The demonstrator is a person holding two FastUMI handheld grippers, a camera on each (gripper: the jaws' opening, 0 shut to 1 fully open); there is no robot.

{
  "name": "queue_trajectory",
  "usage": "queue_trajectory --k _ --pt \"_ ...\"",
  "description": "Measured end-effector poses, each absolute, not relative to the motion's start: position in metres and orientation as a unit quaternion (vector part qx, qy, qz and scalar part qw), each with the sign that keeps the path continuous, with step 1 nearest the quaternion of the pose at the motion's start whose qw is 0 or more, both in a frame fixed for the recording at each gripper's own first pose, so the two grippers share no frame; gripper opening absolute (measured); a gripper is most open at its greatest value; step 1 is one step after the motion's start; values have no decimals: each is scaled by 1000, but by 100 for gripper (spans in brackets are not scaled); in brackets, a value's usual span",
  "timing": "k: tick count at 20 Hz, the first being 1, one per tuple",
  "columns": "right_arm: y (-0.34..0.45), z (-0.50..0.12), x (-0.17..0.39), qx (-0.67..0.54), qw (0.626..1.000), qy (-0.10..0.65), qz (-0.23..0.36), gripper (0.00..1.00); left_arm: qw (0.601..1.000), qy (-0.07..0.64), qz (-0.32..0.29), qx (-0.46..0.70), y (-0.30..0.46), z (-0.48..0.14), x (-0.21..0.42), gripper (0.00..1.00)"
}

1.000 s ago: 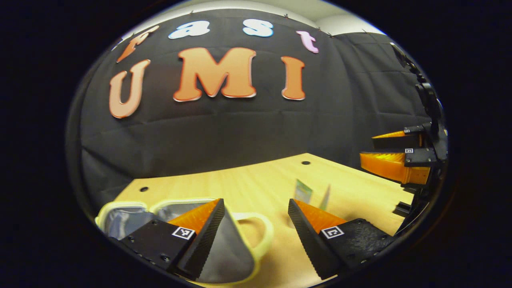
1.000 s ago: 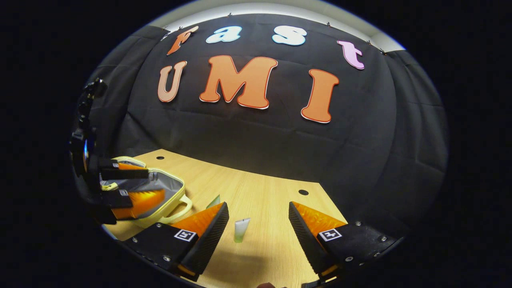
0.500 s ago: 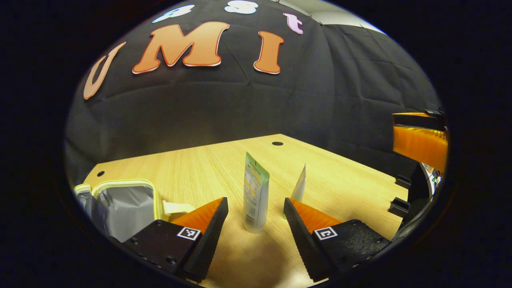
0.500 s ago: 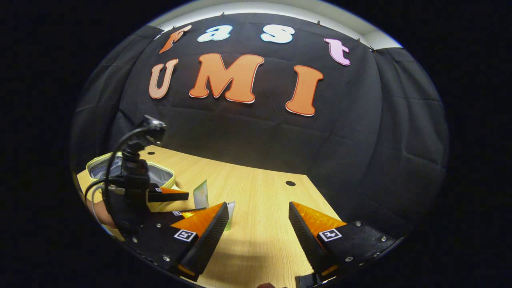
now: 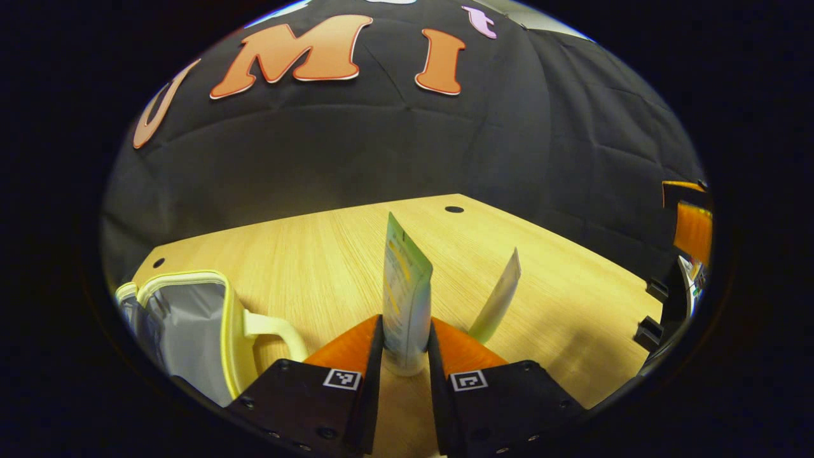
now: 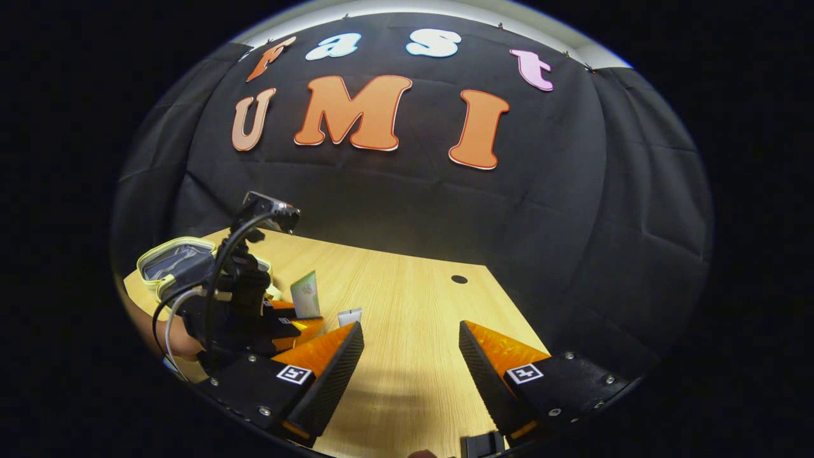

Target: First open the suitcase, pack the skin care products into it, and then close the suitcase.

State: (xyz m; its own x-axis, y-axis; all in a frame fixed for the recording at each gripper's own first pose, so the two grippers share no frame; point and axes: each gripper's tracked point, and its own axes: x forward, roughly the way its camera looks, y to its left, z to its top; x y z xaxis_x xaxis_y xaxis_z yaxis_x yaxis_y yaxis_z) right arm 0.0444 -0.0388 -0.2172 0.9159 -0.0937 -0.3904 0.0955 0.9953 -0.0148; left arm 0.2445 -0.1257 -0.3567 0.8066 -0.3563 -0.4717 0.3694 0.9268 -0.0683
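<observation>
- The table point(image 5: 305, 254) is the biggest thing. It holds all the other things, so both tongs can reach them.
- The suitcase point(image 5: 184, 324) lies to the left of the left tongs point(image 5: 406, 356). It is a small soft case, and its lid is open, so the grey inside shows. I think it lies open like this so things can go in from above.
- The case handle point(image 5: 280, 331) sticks out toward the left tongs.
- The right tongs point(image 6: 410, 362) are wide open and hold nothing. Bare table lies between the two fingers. I think they are waiting for their turn.
- The left tongs are closed on the tube point(image 5: 404, 292). One finger presses each side, low down near its cap. I think they grab it low so it does not tip over.
- The tube stands up tall. Its long side goes up and down. The cap end is on the table and the flat end points up.
- A small tube point(image 5: 499, 299) stands just to the right of the left tongs, a bit farther off. It leans over to the right. Its flat end points up too.
- In the right gripper view, both tubes sit to the left of the right tongs, and the suitcase is farther left.
- Nothing is packed that I can see, and the case is not closed yet.
</observation>
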Motion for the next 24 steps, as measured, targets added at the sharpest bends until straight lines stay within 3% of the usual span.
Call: queue_trajectory --k 15,19,24 --pt "14 -303 104 4 950 299 92 93 969 227 -98 24 -41 -227 214 36" --pt "31 -331 108 6 937 327 119 86 973 223 -54 35 6 -211 190 36" --pt "47 -354 122 13 927 353 126 61 969 244 4 43 62 -214 166 36"
